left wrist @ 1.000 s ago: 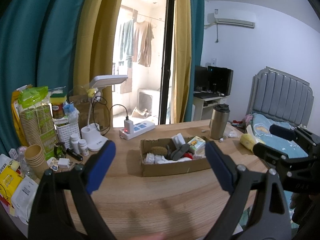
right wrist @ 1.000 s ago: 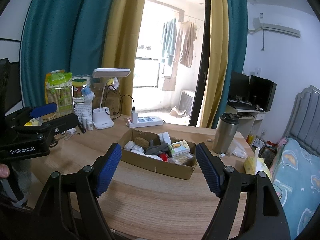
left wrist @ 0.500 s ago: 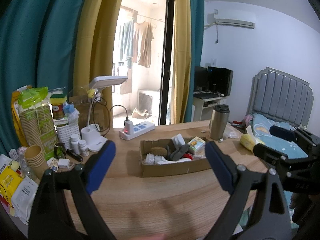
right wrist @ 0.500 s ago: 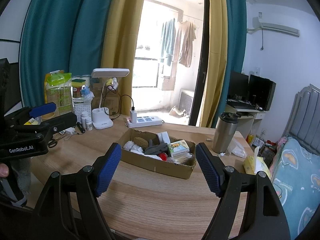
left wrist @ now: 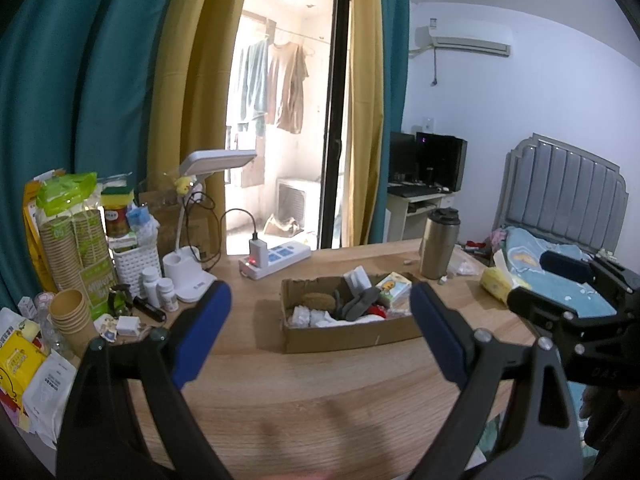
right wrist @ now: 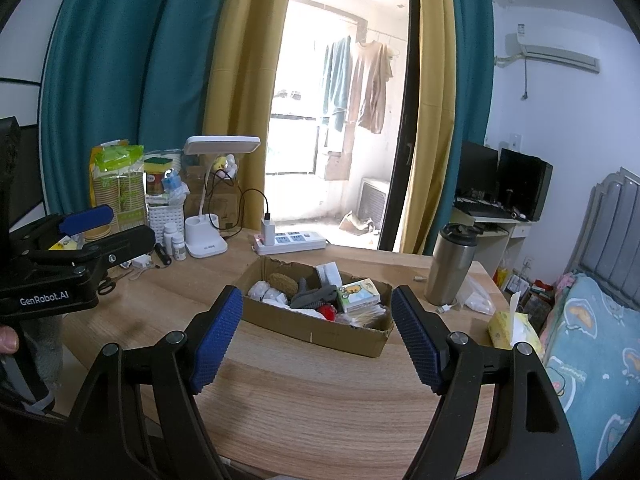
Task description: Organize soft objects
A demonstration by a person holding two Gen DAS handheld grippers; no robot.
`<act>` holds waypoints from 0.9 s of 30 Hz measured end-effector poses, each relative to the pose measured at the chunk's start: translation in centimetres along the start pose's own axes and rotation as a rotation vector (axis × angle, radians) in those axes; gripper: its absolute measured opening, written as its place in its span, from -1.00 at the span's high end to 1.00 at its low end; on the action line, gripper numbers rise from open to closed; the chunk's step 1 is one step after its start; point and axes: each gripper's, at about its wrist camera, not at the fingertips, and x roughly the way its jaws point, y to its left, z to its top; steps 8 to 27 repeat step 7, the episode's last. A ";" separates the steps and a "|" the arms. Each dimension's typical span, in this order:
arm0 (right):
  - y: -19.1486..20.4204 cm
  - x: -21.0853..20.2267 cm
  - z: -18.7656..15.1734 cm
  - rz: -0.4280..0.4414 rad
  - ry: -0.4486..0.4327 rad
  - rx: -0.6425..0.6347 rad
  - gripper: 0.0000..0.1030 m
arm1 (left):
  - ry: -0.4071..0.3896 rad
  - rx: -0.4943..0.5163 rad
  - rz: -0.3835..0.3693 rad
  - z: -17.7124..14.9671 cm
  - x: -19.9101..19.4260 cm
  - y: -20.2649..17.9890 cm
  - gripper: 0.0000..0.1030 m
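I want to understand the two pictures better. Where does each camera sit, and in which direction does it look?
Left wrist view: sits on the left gripper, looks slightly down across the wooden table at the cardboard box; its own open blue fingers show, and the right gripper at the right edge.
Right wrist view: sits on the right gripper, faces the same box; its open fingers show, plus the left gripper and a fingertip at the left.
Shared: box, metal mug, lamp, power strip.

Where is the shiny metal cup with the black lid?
The metal cup stands upright on the wooden table, just right of the cardboard box in both views, with the yellow tissue pack further right.
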 end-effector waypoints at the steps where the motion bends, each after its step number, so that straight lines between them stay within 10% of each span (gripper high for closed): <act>1: 0.0 0.0 0.0 0.000 -0.001 0.001 -0.55 | -0.001 -0.001 -0.002 0.0 0.0 0.0 -0.79; 27: 0.0 0.1 -0.3 0.001 0.008 0.001 -0.55 | 0.032 0.013 -0.015 -0.9 0.9 -0.3 -0.79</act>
